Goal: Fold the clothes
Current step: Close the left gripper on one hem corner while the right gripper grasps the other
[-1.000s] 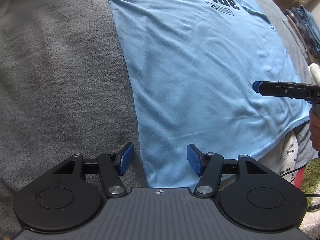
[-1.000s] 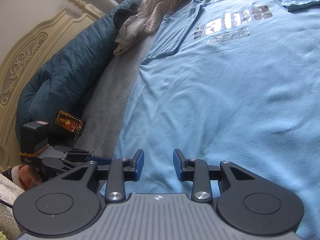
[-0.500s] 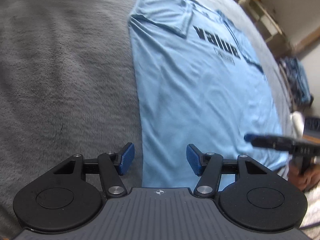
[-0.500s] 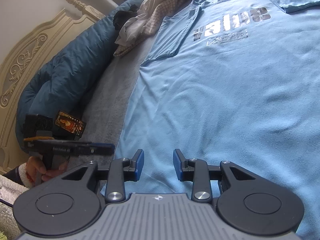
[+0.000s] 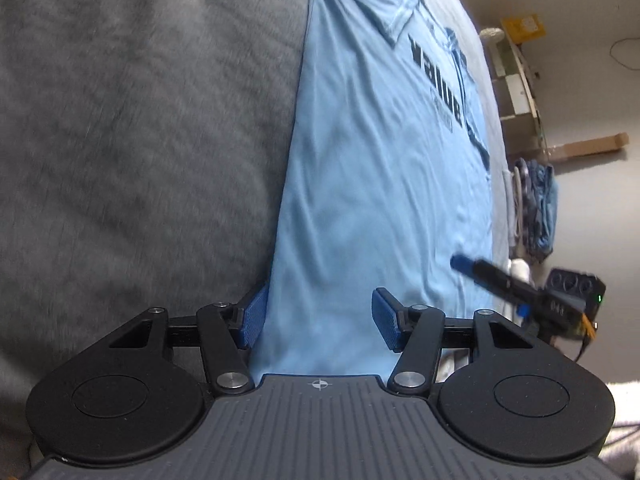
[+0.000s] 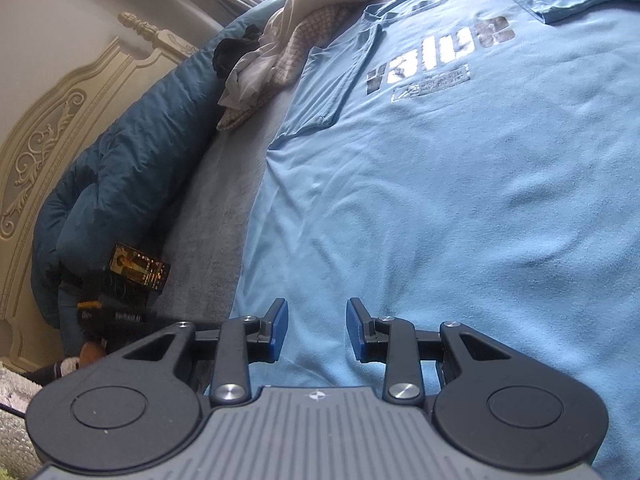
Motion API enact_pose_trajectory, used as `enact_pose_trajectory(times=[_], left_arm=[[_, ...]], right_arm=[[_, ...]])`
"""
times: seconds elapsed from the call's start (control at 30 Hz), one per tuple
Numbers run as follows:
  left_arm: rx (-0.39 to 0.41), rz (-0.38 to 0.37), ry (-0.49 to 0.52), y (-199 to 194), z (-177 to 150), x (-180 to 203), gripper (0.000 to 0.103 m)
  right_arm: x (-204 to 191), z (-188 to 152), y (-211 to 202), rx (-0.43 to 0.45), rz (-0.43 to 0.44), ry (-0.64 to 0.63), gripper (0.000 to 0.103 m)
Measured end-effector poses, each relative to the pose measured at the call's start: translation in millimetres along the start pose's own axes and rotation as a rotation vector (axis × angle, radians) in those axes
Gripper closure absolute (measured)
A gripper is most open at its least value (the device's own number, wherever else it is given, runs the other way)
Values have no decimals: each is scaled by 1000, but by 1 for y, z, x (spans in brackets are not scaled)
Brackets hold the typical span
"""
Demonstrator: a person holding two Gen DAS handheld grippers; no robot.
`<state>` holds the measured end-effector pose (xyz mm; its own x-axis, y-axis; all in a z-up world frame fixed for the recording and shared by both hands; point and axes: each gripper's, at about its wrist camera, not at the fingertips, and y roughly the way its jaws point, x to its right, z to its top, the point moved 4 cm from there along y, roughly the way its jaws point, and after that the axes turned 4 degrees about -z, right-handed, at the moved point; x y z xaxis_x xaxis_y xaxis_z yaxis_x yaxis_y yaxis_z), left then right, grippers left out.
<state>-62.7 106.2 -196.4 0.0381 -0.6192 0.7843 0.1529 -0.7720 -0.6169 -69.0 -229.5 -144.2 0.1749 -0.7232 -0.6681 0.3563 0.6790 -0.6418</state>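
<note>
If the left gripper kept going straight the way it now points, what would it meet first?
Most likely the light blue T-shirt: the left gripper points down at its hem corner, open fingers straddling the side edge. The grey blanket lies just left of that edge. Depth is hard to judge.

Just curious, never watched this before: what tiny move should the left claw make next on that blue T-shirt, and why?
Probably ease the left claw down and close on the hem corner of the light blue T-shirt. Its jaws stand open astride that edge on the grey blanket, gripping nothing, and the right claw is also open over the hem.
</note>
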Motion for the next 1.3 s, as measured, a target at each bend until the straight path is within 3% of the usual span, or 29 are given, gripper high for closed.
enact_pose_trajectory(times=[0.23,0.53,0.73,0.87,1.0,1.07,1.17,1.3], left_arm=[[-95,-40,-40,-3,-19,-9,47],[-163,-42,40,3,-28,-3,47],[-195,-55,49,9,-33,0,48],[-187,-42,23,9,-33,-3,51],[-181,-31,-2,10,-32,-6,53],[-181,-23,-11,11,-31,-6,53],[-179,-15,-14,12,-31,-6,53],[-184,-8,-11,13,-32,-3,55]], right_arm=[[2,4,-7,25,-6,5,68],[29,17,-49,125,-80,56,68],[91,38,-131,261,-224,164,68],[145,25,-174,244,-302,292,67],[188,-4,-189,205,-347,410,66],[206,-19,-190,185,-350,462,66],[220,-37,-189,173,-257,540,66],[224,-49,-192,138,-200,569,68]])
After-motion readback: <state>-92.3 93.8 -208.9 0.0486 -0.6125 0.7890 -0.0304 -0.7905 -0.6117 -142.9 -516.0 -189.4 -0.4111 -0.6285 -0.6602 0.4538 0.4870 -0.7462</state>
